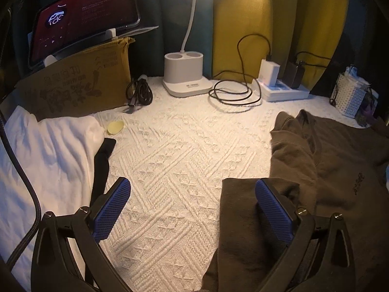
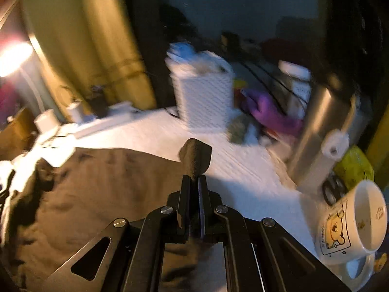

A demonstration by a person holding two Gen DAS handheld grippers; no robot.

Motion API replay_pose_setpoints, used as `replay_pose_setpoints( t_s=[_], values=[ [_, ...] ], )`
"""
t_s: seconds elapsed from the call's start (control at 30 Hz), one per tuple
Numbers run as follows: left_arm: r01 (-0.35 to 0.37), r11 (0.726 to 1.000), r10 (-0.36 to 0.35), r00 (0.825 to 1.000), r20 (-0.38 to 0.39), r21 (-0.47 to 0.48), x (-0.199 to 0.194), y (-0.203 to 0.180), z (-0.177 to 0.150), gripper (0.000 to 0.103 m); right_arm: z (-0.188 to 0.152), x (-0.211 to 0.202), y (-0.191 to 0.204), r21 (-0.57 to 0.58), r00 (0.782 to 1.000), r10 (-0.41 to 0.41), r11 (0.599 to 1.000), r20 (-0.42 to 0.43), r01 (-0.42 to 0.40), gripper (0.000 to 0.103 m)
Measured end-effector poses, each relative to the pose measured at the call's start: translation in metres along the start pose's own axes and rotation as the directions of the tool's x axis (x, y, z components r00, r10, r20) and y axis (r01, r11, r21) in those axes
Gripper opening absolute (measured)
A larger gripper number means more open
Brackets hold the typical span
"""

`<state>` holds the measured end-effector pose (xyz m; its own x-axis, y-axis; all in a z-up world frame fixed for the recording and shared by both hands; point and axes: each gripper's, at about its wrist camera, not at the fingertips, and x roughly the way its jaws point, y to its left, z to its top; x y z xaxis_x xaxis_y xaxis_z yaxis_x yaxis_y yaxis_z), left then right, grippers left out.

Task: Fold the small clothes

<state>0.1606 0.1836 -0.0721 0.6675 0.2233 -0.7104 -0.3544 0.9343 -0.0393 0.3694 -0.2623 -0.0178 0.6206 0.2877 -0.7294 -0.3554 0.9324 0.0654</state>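
the brown sweatshirt point(image 1: 328, 170) is spread right of the desk lamp base point(image 1: 186, 76) on the white-covered table point(image 1: 175, 160). a fold of it is pinched in the closed right claw point(image 2: 194, 182), presumably for folding over; the left claw point(image 1: 192, 209) is held wide apart at its near edge, gripping nothing.

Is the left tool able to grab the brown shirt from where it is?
Probably yes. The left tool is open, the brown shirt lies beside its right finger, and nothing blocks the way.

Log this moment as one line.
left gripper open, empty | right gripper shut on brown garment | white cloth aside
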Motion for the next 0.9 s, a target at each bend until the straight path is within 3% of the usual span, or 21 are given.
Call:
replay_pose_setpoints(
  t_s=[0.13,0.23,0.4,0.7,0.77,0.8,0.83,0.87,0.9],
  values=[
    [0.038,0.999,-0.038,0.999,0.006,-0.009,-0.004,0.005,-0.004,0.101,0.001,-0.015,0.048,-0.085,0.997,0.071,0.994,0.003,-0.071,0.005],
    [0.072,0.997,-0.072,0.997,0.011,-0.015,-0.006,0.009,-0.007,0.101,-0.008,-0.01,0.087,-0.127,0.992,0.122,0.984,-0.038,-0.126,0.005],
    [0.16,0.986,-0.161,0.987,-0.021,-0.036,-0.001,0.019,-0.014,0.101,-0.032,0.011,0.134,-0.167,0.982,0.141,0.973,-0.129,-0.161,0.005],
    [0.363,0.931,-0.364,0.926,-0.097,-0.027,0.015,0.017,-0.029,0.101,-0.073,0.032,0.171,-0.178,0.961,0.09,0.974,-0.261,-0.139,0.007],
    [0.384,0.923,-0.383,0.915,-0.131,-0.017,0.022,0.011,-0.031,0.1,-0.079,0.032,0.174,-0.181,0.961,0.066,0.976,-0.269,-0.118,0.019],
    [0.379,0.925,-0.375,0.919,-0.122,0.008,0.022,0.008,-0.032,0.093,-0.082,0.031,0.176,-0.178,0.96,0.056,0.978,-0.275,-0.108,0.053],
    [0.383,0.924,-0.378,0.917,-0.127,0.02,0.023,0.006,-0.031,0.09,-0.085,0.03,0.176,-0.175,0.959,0.046,0.98,-0.279,-0.098,0.097],
    [0.402,0.915,-0.395,0.909,-0.133,0.03,0.023,0.004,-0.03,0.07,-0.087,0.027,0.178,-0.171,0.96,0.038,0.981,-0.276,-0.088,0.103],
    [0.402,0.915,-0.395,0.909,-0.135,0.032,0.024,0.005,-0.029,0.053,-0.089,0.023,0.179,-0.172,0.963,0.035,0.982,-0.266,-0.083,0.103]
  ],
)
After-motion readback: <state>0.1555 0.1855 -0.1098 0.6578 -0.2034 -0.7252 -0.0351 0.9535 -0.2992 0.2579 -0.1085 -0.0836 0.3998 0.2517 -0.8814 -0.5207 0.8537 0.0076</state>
